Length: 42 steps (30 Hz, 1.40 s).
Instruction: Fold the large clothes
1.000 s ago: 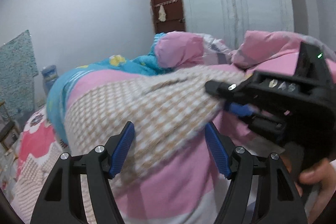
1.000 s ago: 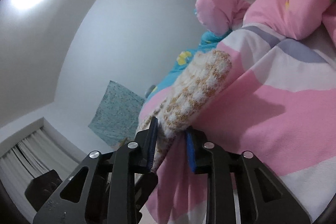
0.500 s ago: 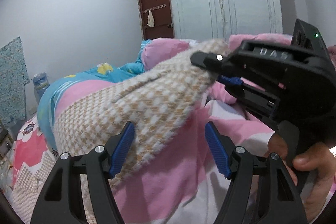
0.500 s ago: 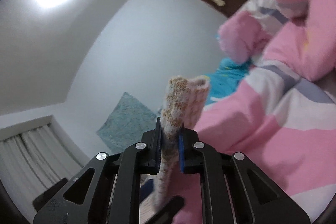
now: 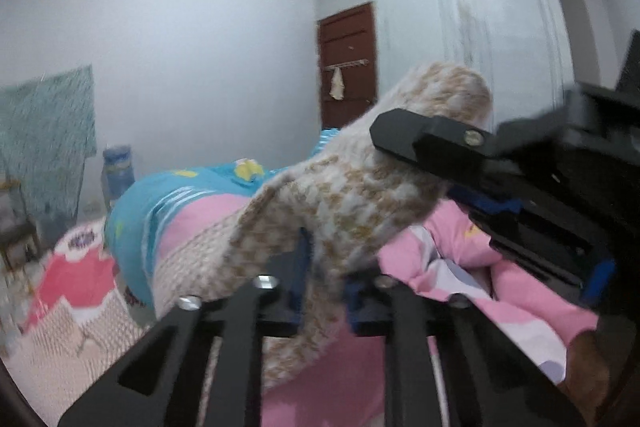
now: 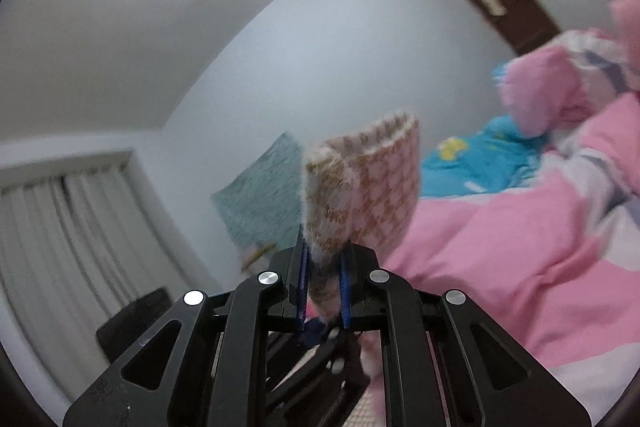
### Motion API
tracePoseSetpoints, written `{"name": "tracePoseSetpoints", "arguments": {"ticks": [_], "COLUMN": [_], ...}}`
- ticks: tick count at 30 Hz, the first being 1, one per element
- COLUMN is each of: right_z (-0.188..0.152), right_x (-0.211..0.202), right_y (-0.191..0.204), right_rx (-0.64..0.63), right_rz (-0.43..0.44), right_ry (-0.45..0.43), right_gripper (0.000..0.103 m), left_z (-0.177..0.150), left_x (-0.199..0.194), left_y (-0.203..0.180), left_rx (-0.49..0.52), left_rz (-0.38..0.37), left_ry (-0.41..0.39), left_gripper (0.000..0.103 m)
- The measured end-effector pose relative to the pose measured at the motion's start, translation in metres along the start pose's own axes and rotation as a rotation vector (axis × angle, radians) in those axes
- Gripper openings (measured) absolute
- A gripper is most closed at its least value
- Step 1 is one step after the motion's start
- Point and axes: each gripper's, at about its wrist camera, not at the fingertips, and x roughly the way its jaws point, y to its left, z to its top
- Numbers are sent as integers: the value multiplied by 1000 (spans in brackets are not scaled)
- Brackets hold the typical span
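A fuzzy white-and-tan houndstooth garment [image 5: 340,187] is lifted off the pink bedding. In the left wrist view my left gripper [image 5: 326,273] is closing its jaws on a lower fold of it, the blue pads pressing the cloth. My right gripper [image 5: 420,171] comes in from the right, pinching the garment's upper end, with a hand [image 5: 588,367] below it. In the right wrist view the right gripper [image 6: 323,267] is shut on the garment [image 6: 360,187], whose folded edge stands up above the fingers. The rest of the garment trails down to the left, out of sight.
A pink patterned quilt [image 6: 500,247] and a blue blanket [image 5: 152,211] cover the bed. Behind stand a brown door [image 5: 348,67] and a white wardrobe [image 5: 480,27]. A teal cloth [image 5: 44,131] hangs on the left wall above a water jug [image 5: 118,167]. Curtains [image 6: 60,227] hang by a dark seat [image 6: 132,315].
My left gripper went from wide open around the garment to closed on it. The right gripper clamped the cloth and raised it off the bed, rolling upright.
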Motion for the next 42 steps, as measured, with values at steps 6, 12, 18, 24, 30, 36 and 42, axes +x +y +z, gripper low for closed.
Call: {"name": "tracePoseSetpoints", "arguments": {"ticks": [6,12,18,24,30,36,42], "right_z": [-16,-67,-141,-198,-238,-284,-283], "right_x": [64,113,136,161,165,164,156], "right_y": [67,116,106,77,35,20,-1], "right_rx": [-126,-203,-239,-279,-218,-384,-269], "right_rz": [121,253,216,14,-160,-189,-141], "right_ry": [163,352,528,607,664,747,768], "right_gripper": [16,48,48,46,46,46,46], "left_z": [5,-43,-157,-226,-265,-244,-232], "left_x": [-44,-89,-130,-154,-172,-192,-200], "left_y": [82,209,314,332,335,329,368], "left_rx": [-241,-519,-789,-880,-888,-676,-691], "left_rz": [55,253,448,472,464,621,649], "left_ry": [-17,26,171,269,312,358,350], "left_gripper": [9,9,9,12,36,38,51]}}
